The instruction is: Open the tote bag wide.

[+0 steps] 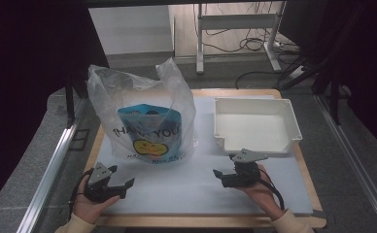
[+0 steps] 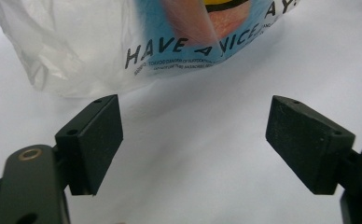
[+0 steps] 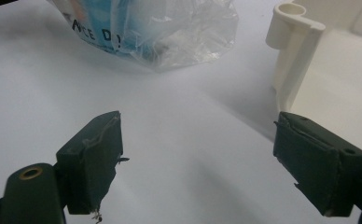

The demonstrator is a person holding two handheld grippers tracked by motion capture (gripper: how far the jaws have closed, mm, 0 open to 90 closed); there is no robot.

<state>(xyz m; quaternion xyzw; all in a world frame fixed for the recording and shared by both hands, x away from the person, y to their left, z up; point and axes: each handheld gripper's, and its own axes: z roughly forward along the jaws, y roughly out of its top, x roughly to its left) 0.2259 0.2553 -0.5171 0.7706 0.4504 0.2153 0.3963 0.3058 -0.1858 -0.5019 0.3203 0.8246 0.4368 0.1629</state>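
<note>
Both claws are held released, with nothing between the jaws: the left gripper (image 1: 116,183) is rested low at the near left of the white mat (image 1: 177,189), and the right gripper (image 1: 231,171) is kept at the near right, its jaws spread wide in its own view (image 3: 198,158). From the left gripper view, the same gaping stance (image 2: 195,140) is seen, pointed at the foot of the plastic bag (image 2: 100,46).

That bag (image 1: 145,116) is stood upright on the mat's left half, well apart from both grippers, its handles raised and its mouth left slack; a blue packet (image 1: 150,128) is seen through the clear film, which is probably why the bag keeps its shape. The wide jaws are judged to be readied for the thin film or the handles.

To the right, a white tray (image 1: 293,121) is set just beyond the right gripper, its corner post (image 3: 293,28) close to that claw's right jaw. No obstacle is found between the grippers and the bag. Only the tray wall is judged likely to crowd a swing of the right hand (image 1: 262,191).
</note>
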